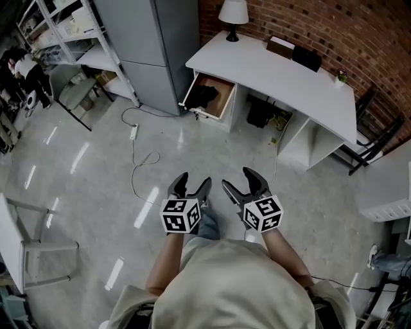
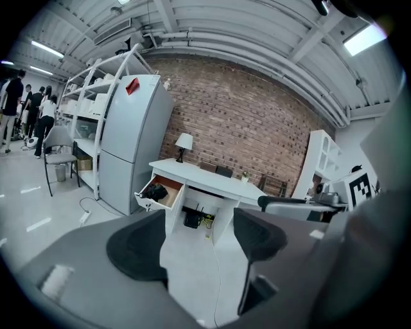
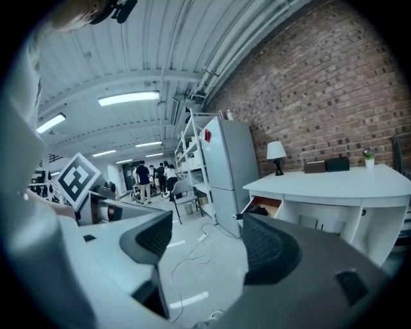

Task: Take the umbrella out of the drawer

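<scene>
Both tools are held low over the grey floor, side by side, well apart from the desk (image 1: 276, 74).

Left gripper (image 1: 194, 180): jaws wide, nothing between the pads. In its own view only floor and the distant desk show through the gap.

Right gripper (image 1: 236, 178): jaws wide as well, empty. Its view shows floor and a loose cable (image 3: 183, 260) through the gap.

Drawer (image 1: 226, 99): pulled out at the desk's left end, beside the tall grey refrigerator (image 1: 154, 45). Brown inside.

Umbrella (image 1: 203, 95): a dark bundle lying in the open drawer, toward its left side. It is probably the folded umbrella, though too small in every view to be sure. Neither gripper touches it.

On the desk top: a lamp (image 1: 233, 13) at the back against the brick wall (plus two dark boxes further along). A power strip (image 1: 134, 132) lies on the floor in front of the refrigerator.
</scene>
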Tool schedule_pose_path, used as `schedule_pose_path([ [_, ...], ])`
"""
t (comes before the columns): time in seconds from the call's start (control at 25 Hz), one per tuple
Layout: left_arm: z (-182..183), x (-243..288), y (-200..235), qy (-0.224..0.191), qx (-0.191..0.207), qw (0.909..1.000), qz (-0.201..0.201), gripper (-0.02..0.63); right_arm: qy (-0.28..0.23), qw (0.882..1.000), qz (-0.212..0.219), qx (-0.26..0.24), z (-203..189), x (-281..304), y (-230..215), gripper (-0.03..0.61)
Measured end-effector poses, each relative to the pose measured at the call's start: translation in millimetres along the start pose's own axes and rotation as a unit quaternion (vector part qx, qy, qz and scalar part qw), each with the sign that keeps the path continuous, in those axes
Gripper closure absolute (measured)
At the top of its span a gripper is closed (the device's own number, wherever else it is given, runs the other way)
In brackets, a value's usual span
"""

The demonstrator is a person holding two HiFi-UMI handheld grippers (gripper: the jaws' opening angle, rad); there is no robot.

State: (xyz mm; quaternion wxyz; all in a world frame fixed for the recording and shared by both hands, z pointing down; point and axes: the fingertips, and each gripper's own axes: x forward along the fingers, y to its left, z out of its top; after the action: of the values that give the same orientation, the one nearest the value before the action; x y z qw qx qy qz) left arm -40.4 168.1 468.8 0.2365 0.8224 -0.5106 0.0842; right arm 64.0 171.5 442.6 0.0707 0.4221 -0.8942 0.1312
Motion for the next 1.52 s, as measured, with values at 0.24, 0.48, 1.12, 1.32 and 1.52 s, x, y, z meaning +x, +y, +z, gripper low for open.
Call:
schedule_pose_path([
  [0.24,43,57,45,0.017,0.009,0.9997,-0.018,0.293,-0.004,1.000,-0.009,0.001,36,69,-35,0.227],
  [0.48,92,111,88,0.018,0.016,0.9994,-0.026,0.293,-0.010,1.000,-0.019,0.005,70,138,-68,0.225],
  [1.12,149,208,191,0.035,0.021,0.9984,-0.040,0.293,-0.007,0.999,-0.037,0.029,93,264,-106,0.225],
  [1.32,140,237,203,0.054,0.009,0.9978,-0.038,0.293,0.022,0.998,-0.046,0.043,74,272,-126,0.225],
  [1.52,136,282,206,0.065,0.013,0.9967,-0.046,0.293,0.033,0.998,-0.032,0.036,65,293,-151,0.225],
])
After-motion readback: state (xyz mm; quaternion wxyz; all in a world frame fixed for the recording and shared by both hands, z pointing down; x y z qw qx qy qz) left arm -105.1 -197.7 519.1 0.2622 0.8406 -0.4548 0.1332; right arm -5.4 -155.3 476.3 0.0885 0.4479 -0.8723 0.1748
